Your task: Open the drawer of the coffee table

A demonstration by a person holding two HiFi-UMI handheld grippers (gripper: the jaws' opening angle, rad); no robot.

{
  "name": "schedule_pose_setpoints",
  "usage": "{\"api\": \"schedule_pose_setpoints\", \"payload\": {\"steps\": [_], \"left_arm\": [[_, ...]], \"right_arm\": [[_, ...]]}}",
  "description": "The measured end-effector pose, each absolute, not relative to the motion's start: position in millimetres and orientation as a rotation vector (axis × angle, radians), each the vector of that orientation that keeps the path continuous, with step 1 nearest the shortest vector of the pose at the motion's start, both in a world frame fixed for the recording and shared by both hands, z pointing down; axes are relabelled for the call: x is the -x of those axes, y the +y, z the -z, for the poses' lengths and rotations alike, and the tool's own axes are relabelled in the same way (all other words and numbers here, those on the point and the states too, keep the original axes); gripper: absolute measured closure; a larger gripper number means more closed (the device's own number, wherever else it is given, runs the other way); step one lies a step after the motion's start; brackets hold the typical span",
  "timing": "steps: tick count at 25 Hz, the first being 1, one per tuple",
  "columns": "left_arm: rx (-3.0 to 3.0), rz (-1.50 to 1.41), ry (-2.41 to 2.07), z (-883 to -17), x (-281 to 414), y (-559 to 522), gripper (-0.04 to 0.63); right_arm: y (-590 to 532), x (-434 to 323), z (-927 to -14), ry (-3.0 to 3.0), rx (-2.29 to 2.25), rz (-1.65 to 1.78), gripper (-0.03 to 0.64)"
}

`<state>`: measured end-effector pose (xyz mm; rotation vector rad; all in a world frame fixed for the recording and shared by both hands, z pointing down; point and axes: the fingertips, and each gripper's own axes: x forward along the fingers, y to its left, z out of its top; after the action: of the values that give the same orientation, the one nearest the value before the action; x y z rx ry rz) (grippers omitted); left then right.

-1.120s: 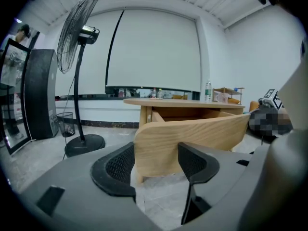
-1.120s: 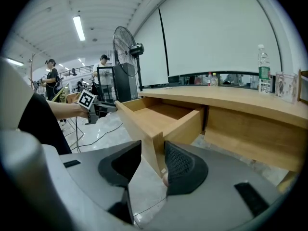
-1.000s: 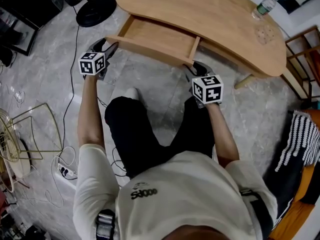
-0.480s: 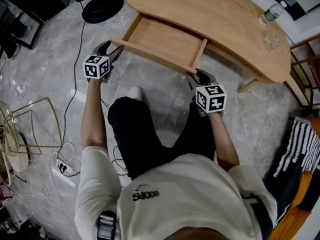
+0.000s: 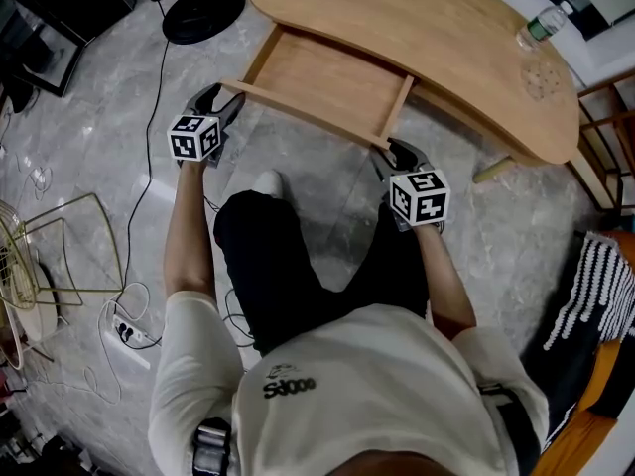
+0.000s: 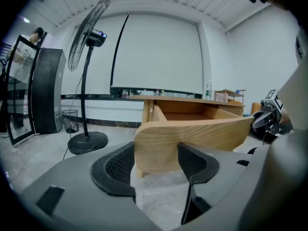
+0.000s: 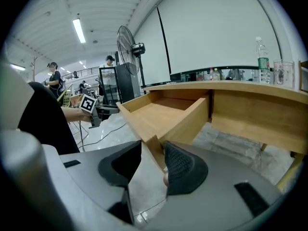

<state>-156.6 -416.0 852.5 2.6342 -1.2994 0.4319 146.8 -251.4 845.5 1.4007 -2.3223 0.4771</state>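
The wooden coffee table (image 5: 427,38) has its drawer (image 5: 327,82) pulled well out, and the drawer's inside is bare. My left gripper (image 5: 223,99) is at the left end of the drawer front (image 5: 298,112). In the left gripper view the rounded end of the drawer front (image 6: 159,143) fills the gap of the left gripper (image 6: 156,162), whose jaws stand wide and are closed on it. My right gripper (image 5: 397,152) is at the front's right end. There the panel's corner (image 7: 154,148) is pinched edge-on in the right gripper (image 7: 153,160).
A fan's round base (image 5: 203,13) stands on the floor left of the table. A water bottle (image 5: 541,26) and a glass (image 5: 536,75) sit on the tabletop's right end. A cable, a power strip (image 5: 129,338) and a wire rack (image 5: 60,256) lie at the left. My legs (image 5: 268,256) are below the drawer.
The drawer shows slightly more of its inside than a second ago. Both grippers have come a little toward me with the front panel, and their jaws have not changed.
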Motion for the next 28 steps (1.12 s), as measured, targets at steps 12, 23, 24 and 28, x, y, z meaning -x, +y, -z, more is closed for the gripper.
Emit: {"api": "schedule_pose_setpoints", "payload": {"steps": [12,23,24,28], "left_arm": [[-2.587,-0.495,-1.381,-841,182,-409,0.311],[-2.587,-0.523,-1.693,-767,195,-421,0.525],[-2.605,-0.530,-1.697,-759,188,-422,0.543],[-2.719,-0.557,-1.680,-721,154,-423,0.577]], "right_arm": [[-239,-176,-826,-2.474,-1.082,-0.318,0.448],[-291,-271,-750,-2.349,-1.452,-0.112,0.603],[-296,-270,-742,-2.342,-1.459,-0.082,0.607],[-310,-259,-715,-2.326,-1.460,0.037,0.611]]}}
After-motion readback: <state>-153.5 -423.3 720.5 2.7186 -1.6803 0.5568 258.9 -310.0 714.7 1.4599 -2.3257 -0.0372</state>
